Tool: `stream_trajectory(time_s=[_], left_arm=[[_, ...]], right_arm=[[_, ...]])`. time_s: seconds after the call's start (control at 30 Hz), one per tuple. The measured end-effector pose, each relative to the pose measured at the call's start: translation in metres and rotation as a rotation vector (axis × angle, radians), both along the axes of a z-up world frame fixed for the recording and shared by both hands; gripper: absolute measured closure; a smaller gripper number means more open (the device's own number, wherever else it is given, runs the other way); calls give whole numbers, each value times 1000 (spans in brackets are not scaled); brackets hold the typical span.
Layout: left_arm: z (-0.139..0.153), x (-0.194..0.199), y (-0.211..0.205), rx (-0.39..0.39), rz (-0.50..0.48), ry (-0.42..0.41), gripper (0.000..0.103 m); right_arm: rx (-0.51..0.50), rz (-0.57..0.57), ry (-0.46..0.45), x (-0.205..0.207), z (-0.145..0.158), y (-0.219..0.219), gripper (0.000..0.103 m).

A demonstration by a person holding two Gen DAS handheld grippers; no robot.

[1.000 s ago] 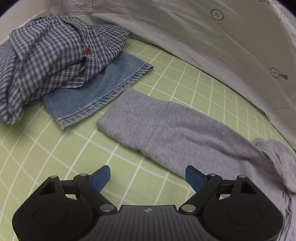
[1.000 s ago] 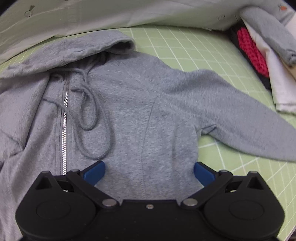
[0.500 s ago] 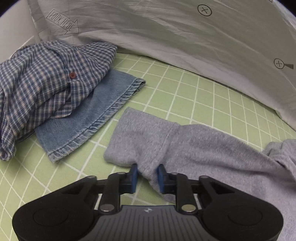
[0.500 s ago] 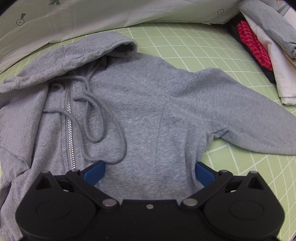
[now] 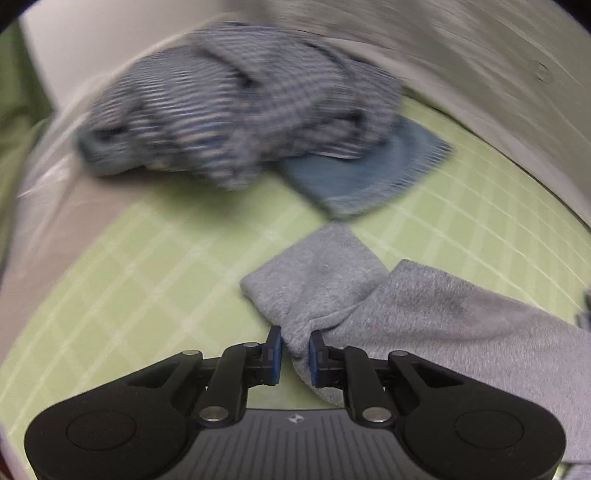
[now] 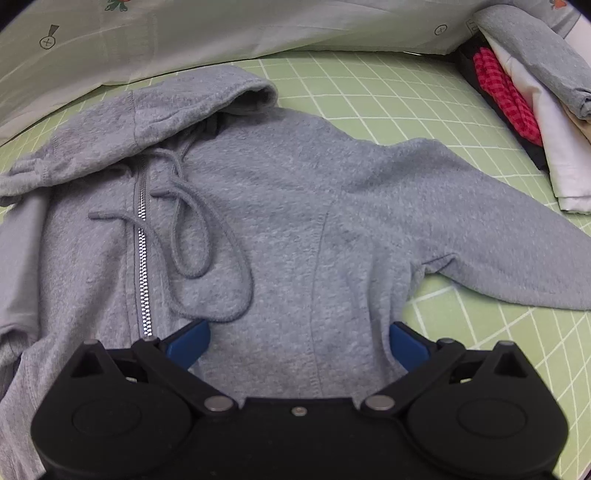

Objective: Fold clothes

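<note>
A grey zip hoodie (image 6: 280,206) lies face up on the green grid mat (image 6: 406,99), hood toward the back, its drawstring looped over the chest. My right gripper (image 6: 298,341) is open and hovers over the hoodie's lower chest. In the left wrist view, my left gripper (image 5: 294,354) is shut on the hoodie's grey sleeve (image 5: 369,295) near the cuff, lifting it off the mat. The view is motion-blurred.
A blue plaid shirt (image 5: 236,110) lies on a piece of blue denim (image 5: 362,173) at the back left. A stack of folded clothes (image 6: 524,92) sits at the right. A white printed sheet (image 6: 184,33) runs along the back.
My left gripper closed on the sleeve near the cuff and has pulled it up and sideways; its view now swings fast. My right gripper has drifted slightly over the hoodie, still open.
</note>
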State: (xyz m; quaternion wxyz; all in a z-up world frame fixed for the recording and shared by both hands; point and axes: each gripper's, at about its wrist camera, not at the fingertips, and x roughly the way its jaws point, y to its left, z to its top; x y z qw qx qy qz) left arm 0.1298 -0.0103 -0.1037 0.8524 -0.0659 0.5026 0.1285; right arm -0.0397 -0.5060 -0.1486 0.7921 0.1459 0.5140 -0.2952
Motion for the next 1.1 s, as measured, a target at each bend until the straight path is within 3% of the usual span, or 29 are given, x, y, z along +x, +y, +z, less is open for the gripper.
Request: stream_trajectory(time_s=[0.2, 0.3, 0.4, 0.47, 0.57, 0.7, 0.77, 0.9, 1.1], left_arm=[[17, -23, 88, 40, 226, -20, 87], [27, -34, 108, 32, 276, -34, 85], [36, -45, 111, 13, 301, -53, 77], [41, -52, 97, 14, 271, -65, 72], [49, -61, 76, 14, 225, -83, 53], [59, -74, 49, 15, 164, -106, 37], [64, -82, 29, 21, 112, -125, 33], [71, -88, -26, 10, -88, -147, 25], [71, -96, -111, -45, -279, -95, 22]], right_arm=[[-41, 50, 32, -3, 4, 13, 0], [-37, 53, 32, -10, 6, 15, 0], [39, 60, 27, -20, 4, 16, 0], [63, 59, 11, -31, 3, 20, 0], [40, 77, -13, -47, 5, 30, 0], [55, 88, -49, -64, 9, 32, 0], [52, 100, -56, -70, 11, 31, 0], [44, 123, -94, -80, 22, 22, 0], [18, 138, -126, -79, 39, -3, 0]])
